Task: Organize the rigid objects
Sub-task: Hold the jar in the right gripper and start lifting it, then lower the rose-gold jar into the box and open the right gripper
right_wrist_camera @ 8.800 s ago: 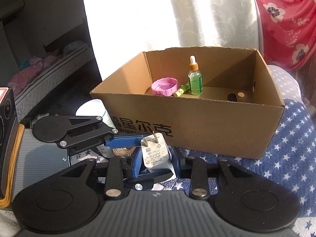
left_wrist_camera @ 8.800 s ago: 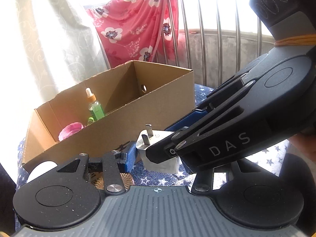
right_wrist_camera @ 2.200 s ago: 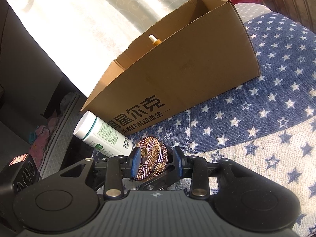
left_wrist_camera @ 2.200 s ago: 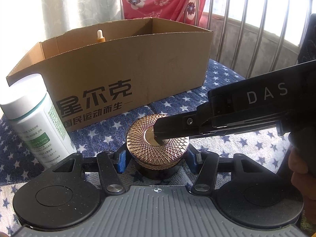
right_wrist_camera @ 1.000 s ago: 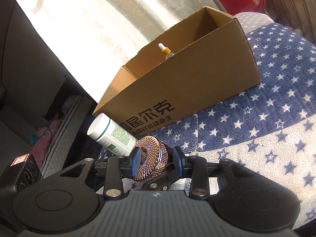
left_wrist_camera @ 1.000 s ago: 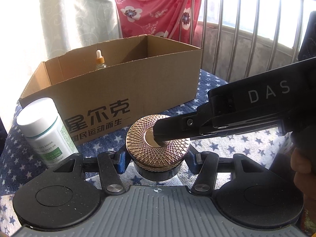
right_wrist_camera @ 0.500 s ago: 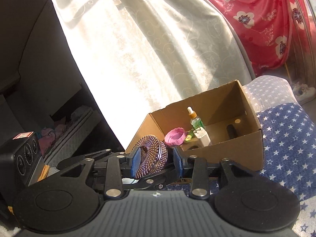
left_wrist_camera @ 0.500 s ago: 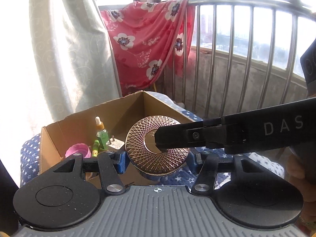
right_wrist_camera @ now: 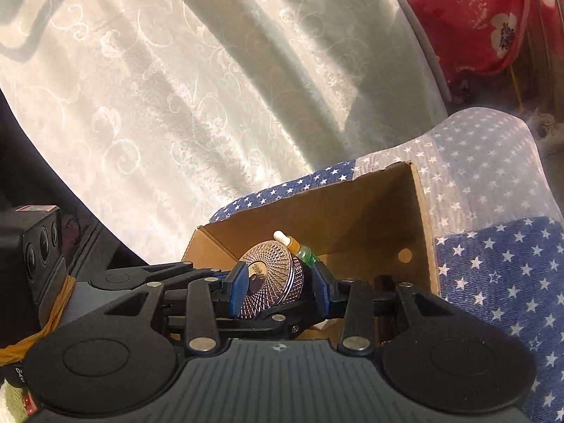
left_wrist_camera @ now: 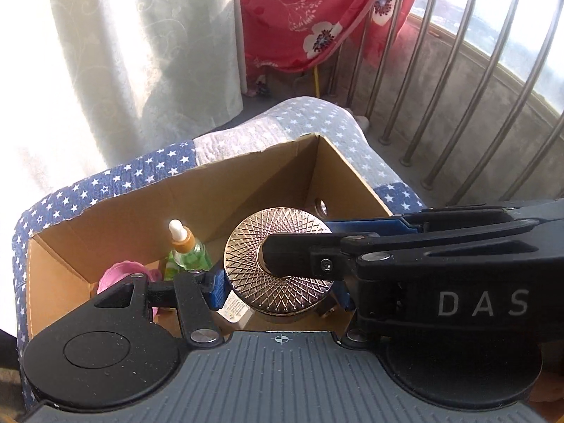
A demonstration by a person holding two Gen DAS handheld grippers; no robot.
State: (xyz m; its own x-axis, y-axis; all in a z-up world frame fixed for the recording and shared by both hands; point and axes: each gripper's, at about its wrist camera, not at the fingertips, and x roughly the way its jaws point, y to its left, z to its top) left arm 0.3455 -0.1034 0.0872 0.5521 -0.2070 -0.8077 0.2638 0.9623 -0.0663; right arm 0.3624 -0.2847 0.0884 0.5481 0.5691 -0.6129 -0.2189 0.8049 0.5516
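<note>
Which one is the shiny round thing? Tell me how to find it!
Find the cardboard box on the starry cloth. Just above its open top, between two black grippers, is a round jar. Unlike the green dropper bottle and pink lid beside it, its gold lid has a criss-cross pattern.

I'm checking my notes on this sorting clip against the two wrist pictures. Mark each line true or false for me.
1. The gold patterned jar is above the open cardboard box. True.
2. Only the left gripper is on the jar. False: the right gripper brackets it too, its jaws opening.
3. A green dropper bottle stands in the box. True.
4. The box is empty. False: it also holds a pink lid.
5. The box sits on star-print cloth. True.
</note>
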